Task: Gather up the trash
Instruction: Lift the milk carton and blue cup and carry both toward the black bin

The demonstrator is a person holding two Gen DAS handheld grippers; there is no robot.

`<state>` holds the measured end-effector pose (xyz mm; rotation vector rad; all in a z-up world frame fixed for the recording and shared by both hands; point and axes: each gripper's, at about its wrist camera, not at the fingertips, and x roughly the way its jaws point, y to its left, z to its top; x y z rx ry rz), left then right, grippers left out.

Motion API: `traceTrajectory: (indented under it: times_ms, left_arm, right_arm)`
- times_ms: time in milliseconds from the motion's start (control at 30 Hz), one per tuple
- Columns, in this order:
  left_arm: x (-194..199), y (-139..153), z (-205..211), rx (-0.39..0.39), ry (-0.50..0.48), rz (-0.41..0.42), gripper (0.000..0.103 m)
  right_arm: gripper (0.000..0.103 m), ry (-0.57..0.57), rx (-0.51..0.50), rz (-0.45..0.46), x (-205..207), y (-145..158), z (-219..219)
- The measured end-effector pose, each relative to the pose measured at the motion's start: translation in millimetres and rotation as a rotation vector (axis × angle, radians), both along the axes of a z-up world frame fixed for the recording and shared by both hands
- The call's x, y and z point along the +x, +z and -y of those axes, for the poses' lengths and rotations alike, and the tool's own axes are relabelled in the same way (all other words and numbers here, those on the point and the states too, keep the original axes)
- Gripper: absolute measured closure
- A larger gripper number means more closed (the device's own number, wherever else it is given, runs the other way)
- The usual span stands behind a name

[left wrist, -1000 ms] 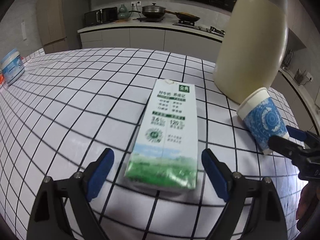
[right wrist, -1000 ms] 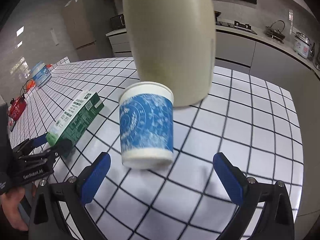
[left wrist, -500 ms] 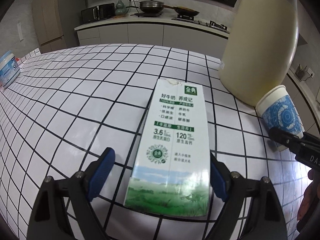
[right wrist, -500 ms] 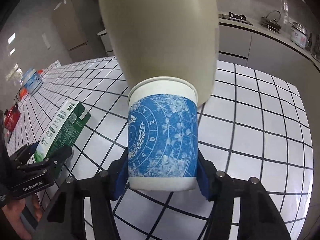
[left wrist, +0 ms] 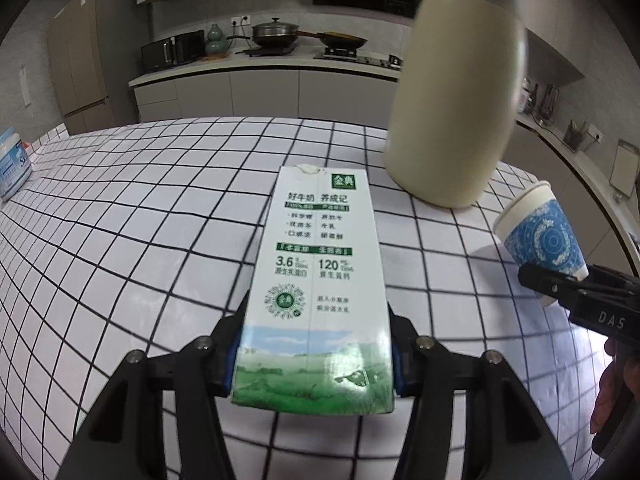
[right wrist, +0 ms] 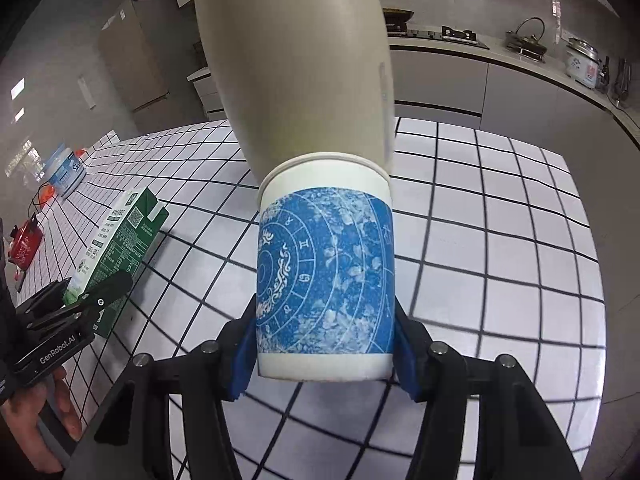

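Observation:
A white and green milk carton (left wrist: 316, 280) lies lengthwise between the fingers of my left gripper (left wrist: 314, 354), which is shut on its near end. It also shows in the right wrist view (right wrist: 120, 240). A blue and white paper cup (right wrist: 326, 276) is held by my right gripper (right wrist: 326, 356), shut on its lower part. In the left wrist view the cup (left wrist: 540, 236) leans at the right, held by the right gripper (left wrist: 560, 284).
A tall cream jug (left wrist: 452, 108) stands on the checked tablecloth (left wrist: 140, 208) just behind the cup; it also shows in the right wrist view (right wrist: 296, 60). A white and blue tub (left wrist: 12, 168) sits at the far left edge. A kitchen counter runs behind.
Both grippers moved forward and closed: the left onto the milk carton, the right onto the paper cup. Both objects have lifted slightly off the table.

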<state>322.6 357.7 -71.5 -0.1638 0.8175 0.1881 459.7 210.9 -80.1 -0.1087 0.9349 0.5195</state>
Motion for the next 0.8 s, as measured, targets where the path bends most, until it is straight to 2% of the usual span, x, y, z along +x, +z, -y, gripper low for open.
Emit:
traceTrajectory:
  times_ms: [300, 800]
  left_arm:
    - [-53, 14, 32, 0.013, -0.085, 0.019, 0.047]
    - [-162, 44, 71, 0.007, -0.208, 0.073, 0.048]
  right_arm:
    - [0.044, -0.059, -0.021, 0.021, -61, 15, 37]
    - [0.044, -0.143, -0.024, 0.063, -221, 39, 78]
